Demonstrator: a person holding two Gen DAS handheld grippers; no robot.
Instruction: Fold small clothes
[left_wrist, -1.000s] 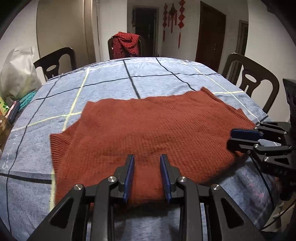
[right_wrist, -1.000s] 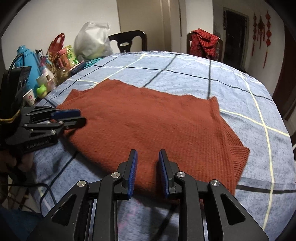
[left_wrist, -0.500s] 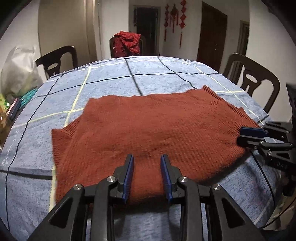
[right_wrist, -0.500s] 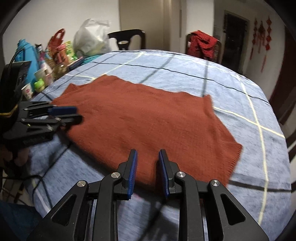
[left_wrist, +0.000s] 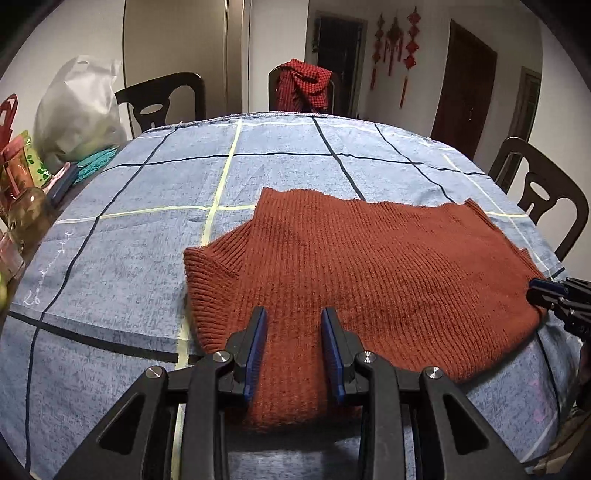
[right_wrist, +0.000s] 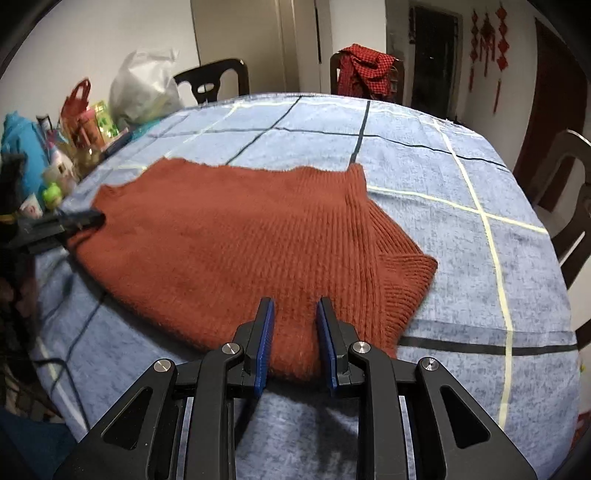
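Note:
A rust-red knitted sweater (left_wrist: 369, 266) lies flat on the blue checked tablecloth (left_wrist: 147, 229); it also shows in the right wrist view (right_wrist: 236, 243). My left gripper (left_wrist: 291, 347) is open, its jaws straddling the sweater's near hem at the left end. My right gripper (right_wrist: 293, 339) is open, its jaws straddling the near hem at the right end. In the left wrist view the right gripper (left_wrist: 554, 295) sits at the sweater's right edge. In the right wrist view the left gripper (right_wrist: 74, 221) sits at the sweater's left edge, blurred.
Dark chairs (left_wrist: 162, 99) ring the table; one holds a red checked cloth (left_wrist: 304, 86). A white bag (left_wrist: 77, 110), bottles and packets (right_wrist: 81, 129) crowd the table's left side. The table's near edge lies just below both grippers.
Both grippers have moved forward and lower over the near hem. The left has shifted toward the sweater's left end, the right toward its right end. Both jaws stay open.

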